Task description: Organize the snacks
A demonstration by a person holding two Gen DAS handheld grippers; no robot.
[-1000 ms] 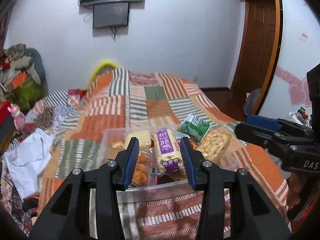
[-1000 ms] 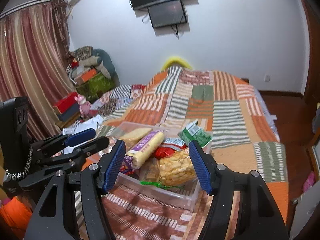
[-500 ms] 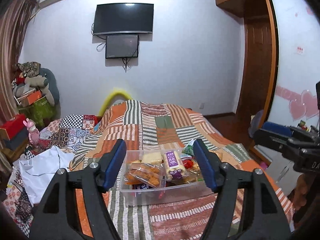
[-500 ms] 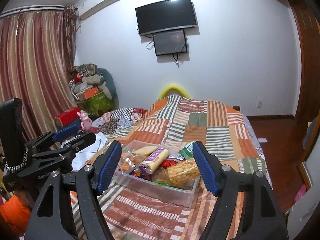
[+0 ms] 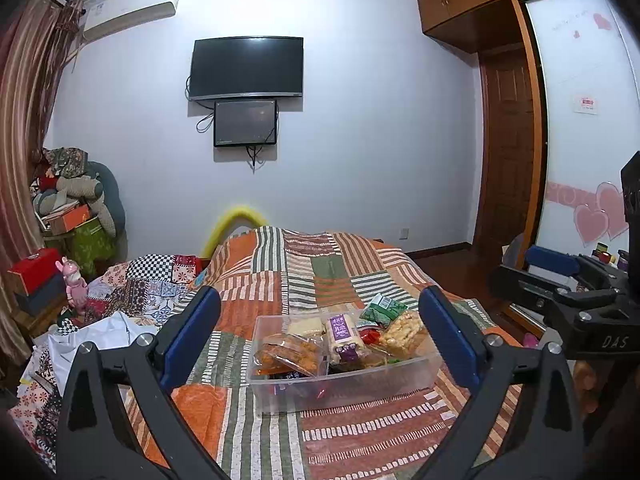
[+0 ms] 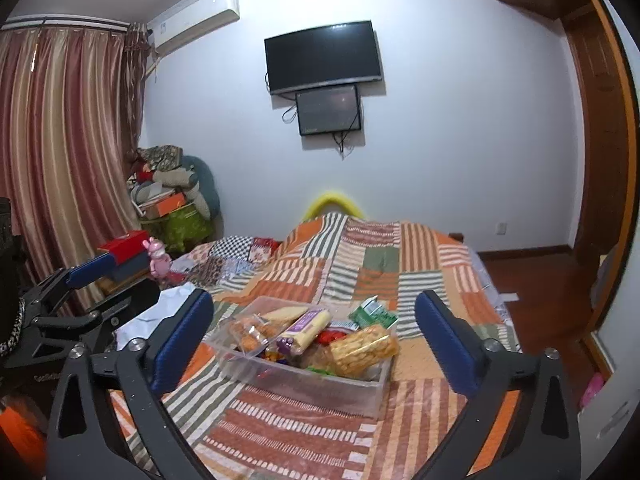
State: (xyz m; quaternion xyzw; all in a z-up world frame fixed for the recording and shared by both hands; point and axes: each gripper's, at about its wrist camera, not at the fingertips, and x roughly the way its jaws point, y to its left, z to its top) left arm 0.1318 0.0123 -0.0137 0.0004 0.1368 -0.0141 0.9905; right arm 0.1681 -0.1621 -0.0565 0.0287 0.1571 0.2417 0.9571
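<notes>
Left wrist view: the left hand-held gripper (image 5: 320, 332) is spread wide and empty, touching nothing, poised above the near side of the clear bin (image 5: 344, 384). The right hand-held gripper (image 6: 314, 334) is likewise wide apart and holds nothing, short of that bin. Inside the bin lie the snacks: a purple-labelled pack (image 5: 342, 334), an orange pack (image 5: 296, 354), a yellow cracker bag (image 6: 364, 350). A green packet (image 6: 370, 312) sits at the bin's far edge. The bin rests on the bed's patchwork quilt (image 5: 360, 440). Packing looks nearly complete; next likely calls for checking the green packet.
</notes>
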